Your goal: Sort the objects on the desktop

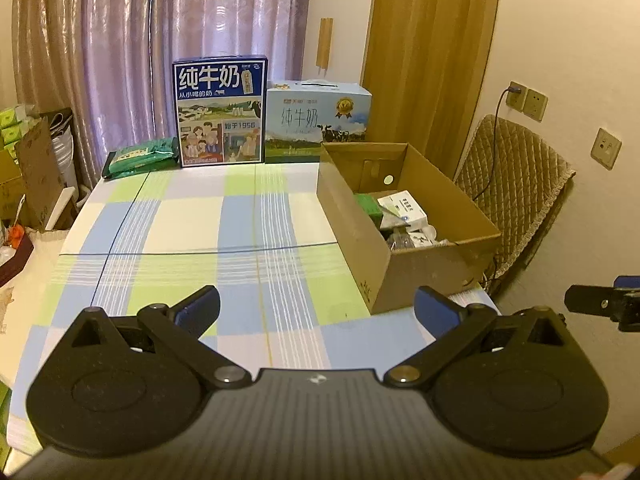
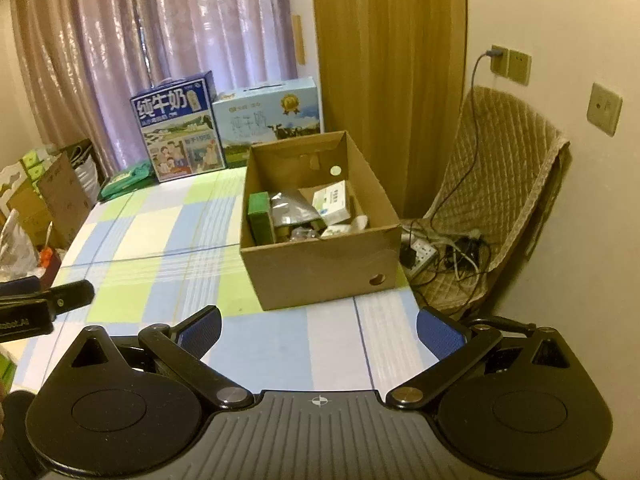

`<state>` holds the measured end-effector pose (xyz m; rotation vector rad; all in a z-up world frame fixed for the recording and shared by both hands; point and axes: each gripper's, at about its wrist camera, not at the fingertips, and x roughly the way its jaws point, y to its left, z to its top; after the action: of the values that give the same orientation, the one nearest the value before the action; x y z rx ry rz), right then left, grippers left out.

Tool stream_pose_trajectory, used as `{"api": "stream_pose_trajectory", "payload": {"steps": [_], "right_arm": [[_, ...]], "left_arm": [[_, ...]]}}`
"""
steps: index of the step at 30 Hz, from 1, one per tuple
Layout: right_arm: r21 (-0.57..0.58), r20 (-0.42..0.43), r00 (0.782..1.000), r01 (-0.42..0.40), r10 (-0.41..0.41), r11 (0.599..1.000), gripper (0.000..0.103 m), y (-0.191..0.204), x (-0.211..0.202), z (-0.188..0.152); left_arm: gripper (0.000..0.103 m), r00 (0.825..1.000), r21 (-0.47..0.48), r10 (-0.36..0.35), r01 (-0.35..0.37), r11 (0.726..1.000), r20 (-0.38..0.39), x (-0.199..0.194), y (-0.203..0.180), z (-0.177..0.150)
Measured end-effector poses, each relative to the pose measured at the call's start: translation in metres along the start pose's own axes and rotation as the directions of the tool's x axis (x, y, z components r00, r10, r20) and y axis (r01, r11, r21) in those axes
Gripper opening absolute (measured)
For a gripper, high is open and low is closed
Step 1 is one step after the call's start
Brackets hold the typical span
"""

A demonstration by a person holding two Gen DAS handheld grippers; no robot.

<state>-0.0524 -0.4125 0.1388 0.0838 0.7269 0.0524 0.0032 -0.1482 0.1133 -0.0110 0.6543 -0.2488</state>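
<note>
- Right wrist view: the right gripper (image 2: 319,334) hangs over the near part of the table (image 2: 168,236), jaws spread wide with nothing between them.
- Left wrist view: the left gripper (image 1: 317,312) is likewise wide open and empty, over the checked cloth to the left of the cardboard box (image 1: 372,236).
- Straight ahead of the right gripper stands the cardboard box, its near wall facing the jaws and its long axis running away toward the curtain; from the left gripper it lies ahead and to the right, so the right hand looks the nearer one.
- Inside the box sit the sorted things: a green carton (image 2: 260,216) against its left wall, a silver foil pouch (image 2: 286,210) next to that, a white medicine box (image 2: 332,200) toward the back right, and small items in the near corner too jumbled to name.
- Behind the box, along the far table edge, stand a dark blue milk case (image 1: 220,110) and a pale blue milk case (image 1: 318,120); left of them lies a green packet (image 1: 142,156).
- On the cloth in front of and left of the box I see no loose things, so the sorting looks close to done; the green packet may be the only candidate left, and it lies on the left gripper's side, far from both.
</note>
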Motion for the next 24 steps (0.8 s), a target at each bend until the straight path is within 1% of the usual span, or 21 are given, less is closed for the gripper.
{"api": "stream_pose_trajectory", "payload": {"steps": [6, 13, 17, 24], "right_arm": [[-0.019, -0.001, 1.000, -0.026, 0.026, 0.999, 0.101, 0.015, -0.011, -0.014], [-0.038, 0.003, 0.999, -0.054, 0.054, 0.998, 0.101, 0.029, -0.018, -0.027], [-0.025, 0.011, 0.998, -0.064, 0.064, 0.998, 0.101, 0.032, -0.022, -0.029], [-0.030, 0.034, 0.998, -0.057, 0.058, 0.998, 0.101, 0.036, -0.028, -0.025]], "left_arm": [[0.102, 1.000, 0.031, 0.002, -0.002, 1.000, 0.027, -0.021, -0.001, -0.012], [0.102, 0.999, 0.020, 0.009, -0.010, 1.000, 0.036, -0.041, 0.006, -0.022], [0.102, 0.999, 0.026, 0.018, -0.019, 0.999, 0.038, -0.048, 0.008, -0.024], [0.102, 0.999, 0.044, 0.014, -0.016, 0.999, 0.048, -0.054, 0.005, -0.022]]}}
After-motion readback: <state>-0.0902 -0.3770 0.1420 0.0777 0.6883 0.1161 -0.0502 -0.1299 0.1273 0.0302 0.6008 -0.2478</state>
